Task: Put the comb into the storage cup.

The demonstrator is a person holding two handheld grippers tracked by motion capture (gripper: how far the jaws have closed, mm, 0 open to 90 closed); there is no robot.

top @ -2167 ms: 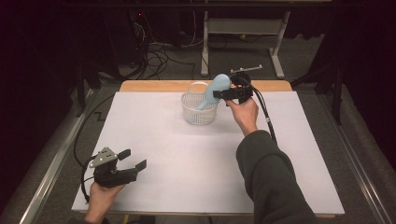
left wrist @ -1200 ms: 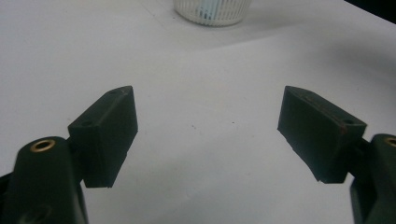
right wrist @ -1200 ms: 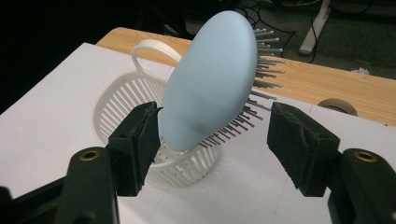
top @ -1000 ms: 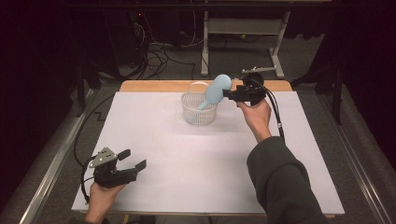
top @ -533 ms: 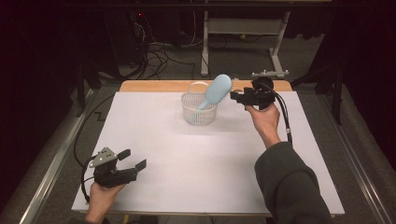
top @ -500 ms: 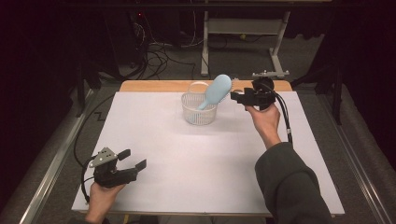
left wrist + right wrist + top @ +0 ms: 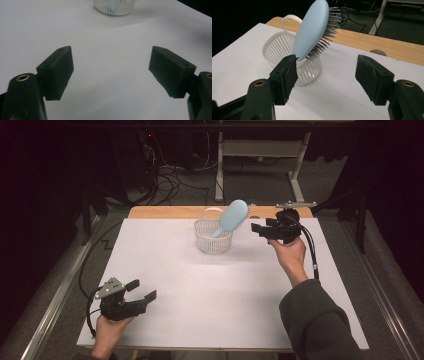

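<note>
A light blue hairbrush [image 7: 230, 218] [image 7: 312, 30] stands handle-down in a white slatted basket [image 7: 213, 239] [image 7: 280, 47] at the back middle of the white table, its head leaning up to the right. My right gripper [image 7: 256, 229] [image 7: 325, 75] is open just right of the basket, held above the table with nothing between its jaws. At the table's front left corner my left gripper [image 7: 142, 289] [image 7: 111, 72] rests low and open, also empty. The basket's base [image 7: 115, 7] shows far ahead in the left gripper view.
A wooden board [image 7: 170, 212] [image 7: 372, 40] runs along the table's back edge. Beyond it are a desk frame [image 7: 300, 160] and cables [image 7: 165, 185] on the floor. A metal rail [image 7: 55, 295] lines the left side. White table surface [image 7: 225, 290] spreads between the grippers.
My right gripper has let go of the hairbrush, opened, and drawn back to the right of the basket. The brush stays leaning in the basket. The left gripper has not moved.
</note>
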